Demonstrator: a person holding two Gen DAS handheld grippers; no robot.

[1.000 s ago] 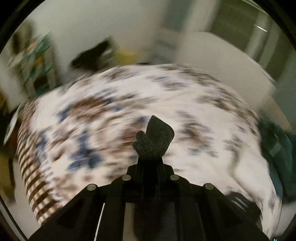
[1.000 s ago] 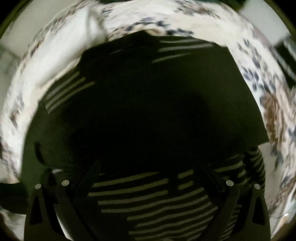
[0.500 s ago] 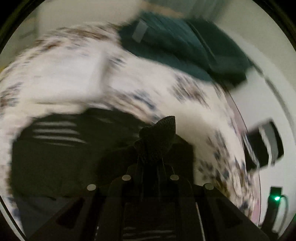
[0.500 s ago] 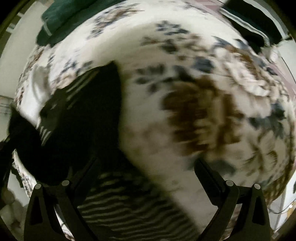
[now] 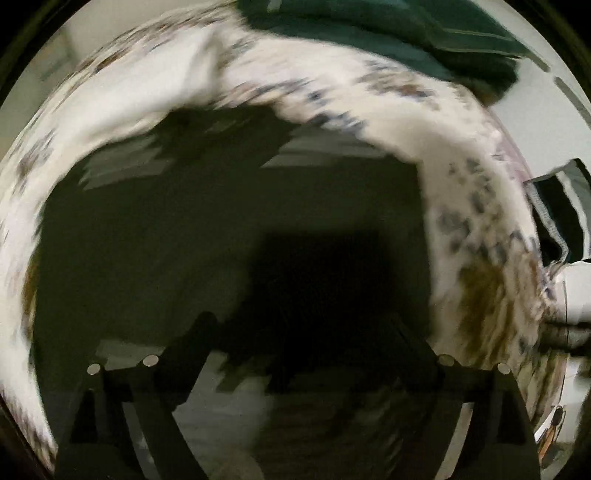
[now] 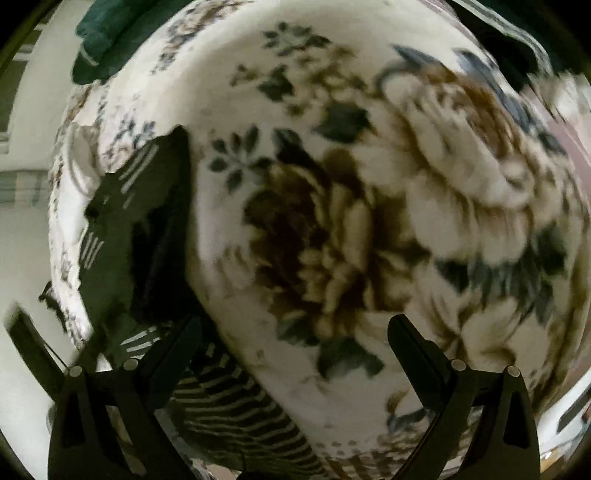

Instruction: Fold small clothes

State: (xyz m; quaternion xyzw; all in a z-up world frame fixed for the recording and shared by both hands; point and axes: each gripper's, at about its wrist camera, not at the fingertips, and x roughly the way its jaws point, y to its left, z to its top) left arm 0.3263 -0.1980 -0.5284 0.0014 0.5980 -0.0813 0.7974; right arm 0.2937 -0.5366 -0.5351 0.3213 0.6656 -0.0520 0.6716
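A dark garment with pale stripes (image 5: 207, 221) lies spread on a floral blanket (image 5: 469, 155) and fills most of the blurred left wrist view. My left gripper (image 5: 299, 332) hangs right over it, its jaws opening wide, and I see nothing pinched between them. In the right wrist view the same dark striped garment (image 6: 136, 221) lies at the left and runs under the left finger (image 6: 177, 343). My right gripper (image 6: 295, 332) stands open over the bare floral blanket (image 6: 332, 110) with nothing between its fingers.
Folded dark green cloth (image 5: 406, 29) lies at the blanket's far edge, and the green cloth (image 6: 107, 37) also shows top left in the right wrist view. Another dark striped piece (image 5: 554, 206) hangs at the blanket's right edge. Pale floor shows beyond the edges.
My left gripper's fingers, shut before, now stand wide apart, and its view has swung down onto the dark garment. The right gripper has slid off the garment to over the floral blanket.
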